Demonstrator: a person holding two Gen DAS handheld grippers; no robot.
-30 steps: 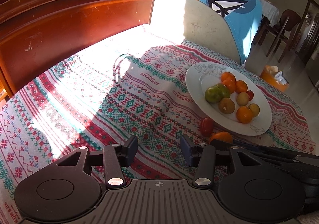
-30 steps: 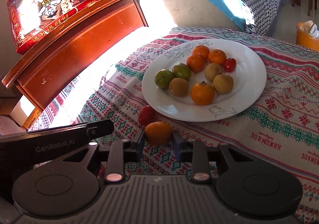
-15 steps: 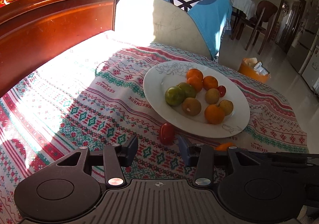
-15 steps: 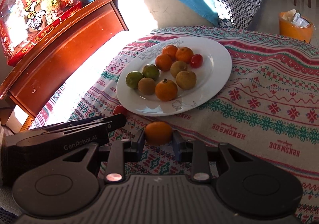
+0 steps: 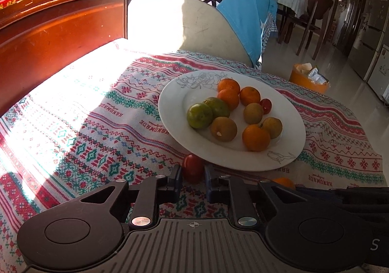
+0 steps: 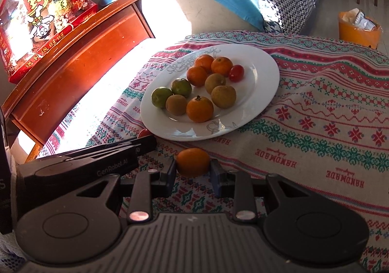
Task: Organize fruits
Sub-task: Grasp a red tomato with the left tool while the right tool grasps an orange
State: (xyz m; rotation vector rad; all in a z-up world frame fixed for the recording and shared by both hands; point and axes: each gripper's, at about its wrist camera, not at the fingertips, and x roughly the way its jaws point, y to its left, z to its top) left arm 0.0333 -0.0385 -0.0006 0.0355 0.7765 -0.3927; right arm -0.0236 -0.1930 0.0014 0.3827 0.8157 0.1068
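Left tongs [image 5: 193, 177] bracket the small red cherry tomato [image 5: 192, 167], right tongs [image 6: 193, 172] pinch the loose orange mandarin [image 6: 192, 162], both by the white ceramic plate's [image 6: 265, 93] near rim on the patterned-cloth table [image 6: 316, 127], presumably for plating.

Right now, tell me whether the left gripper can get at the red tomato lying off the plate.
Probably yes: the red tomato sits between the left gripper fingers, beside the plate rim, nothing blocking.

Patterned tablecloth [image 5: 102, 112] under white plate [image 5: 170, 107], cherry tomato [image 5: 192, 168], orange [image 6: 193, 162].
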